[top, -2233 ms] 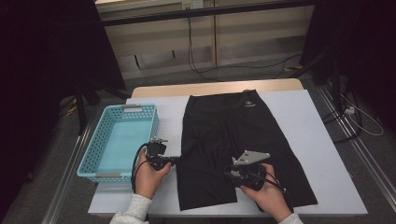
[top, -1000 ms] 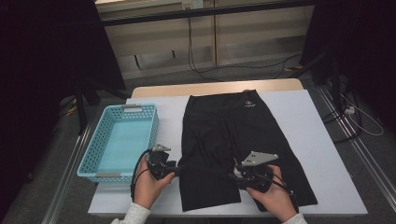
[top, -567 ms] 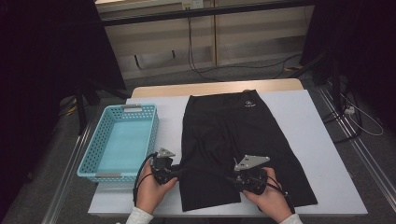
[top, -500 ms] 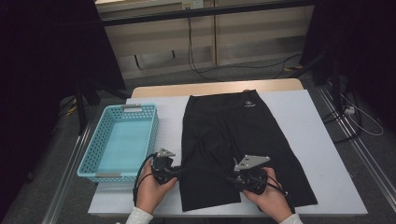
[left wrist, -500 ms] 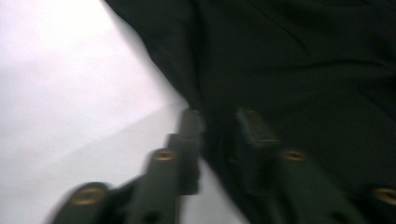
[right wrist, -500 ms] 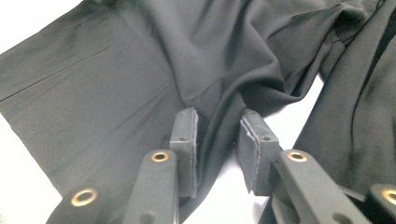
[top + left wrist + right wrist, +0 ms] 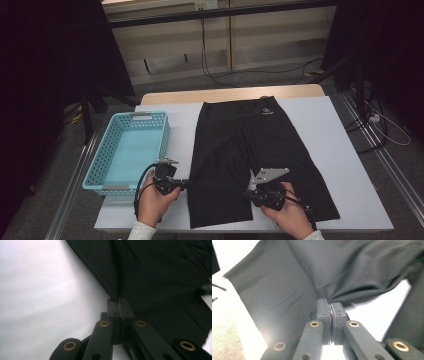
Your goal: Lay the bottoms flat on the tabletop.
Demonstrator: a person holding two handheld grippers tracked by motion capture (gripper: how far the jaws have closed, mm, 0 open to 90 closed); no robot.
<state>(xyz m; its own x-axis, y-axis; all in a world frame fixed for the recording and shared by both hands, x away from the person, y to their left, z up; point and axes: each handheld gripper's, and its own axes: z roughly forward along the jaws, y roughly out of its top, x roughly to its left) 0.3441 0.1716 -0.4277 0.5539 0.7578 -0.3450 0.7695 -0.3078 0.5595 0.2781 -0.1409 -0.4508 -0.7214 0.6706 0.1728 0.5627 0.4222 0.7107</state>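
both tongs (image 7: 186, 183) (image 7: 246, 194) low, level, clamped on black shorts (image 7: 250, 145) leg edges

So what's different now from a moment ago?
Both grippers have just been closing. The left gripper is now shut on the outer edge of the black shorts' left leg. The right gripper is shut on that same leg's inner edge, and the cloth bunches at its tips. The hands hardly moved. The shorts still lie flat on the white table, and the blue basket stayed put.
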